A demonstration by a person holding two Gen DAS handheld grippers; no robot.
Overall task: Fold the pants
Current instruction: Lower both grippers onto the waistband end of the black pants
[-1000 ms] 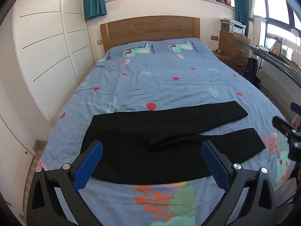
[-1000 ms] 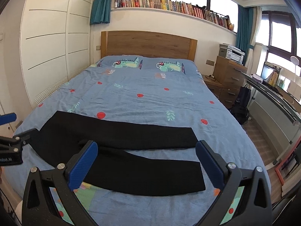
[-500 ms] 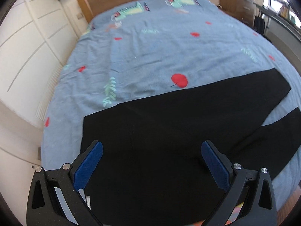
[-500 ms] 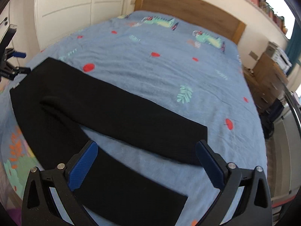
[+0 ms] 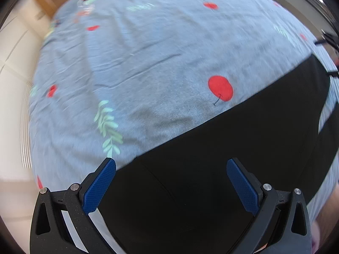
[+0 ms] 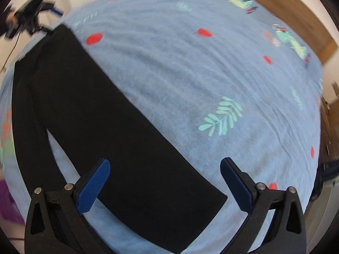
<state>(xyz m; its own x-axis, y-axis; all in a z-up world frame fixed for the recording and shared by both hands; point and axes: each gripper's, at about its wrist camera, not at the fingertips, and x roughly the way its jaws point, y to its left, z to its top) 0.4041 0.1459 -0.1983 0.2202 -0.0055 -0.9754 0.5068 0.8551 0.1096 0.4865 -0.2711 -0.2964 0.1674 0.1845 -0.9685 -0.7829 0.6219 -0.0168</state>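
Observation:
Black pants (image 5: 211, 169) lie flat on the blue patterned bedspread (image 5: 148, 53), waist at the left, legs running right. My left gripper (image 5: 171, 182) is open and empty, low over the waist end near its far corner. In the right wrist view the pants (image 6: 95, 105) show both legs spread apart. My right gripper (image 6: 164, 182) is open and empty, low over the hem end of the far leg. The left gripper also shows in the right wrist view (image 6: 31, 10) at the top left.
The wooden headboard (image 6: 296, 10) stands at the far end of the bed. White wardrobe doors (image 5: 12, 63) run along the left side. The bed's near edge is just under both grippers. Both views are blurred by motion.
Both grippers have dropped and moved in close over the pants, the left toward the waist, the right toward the far leg's hem. Both stay open. The pants have not moved.

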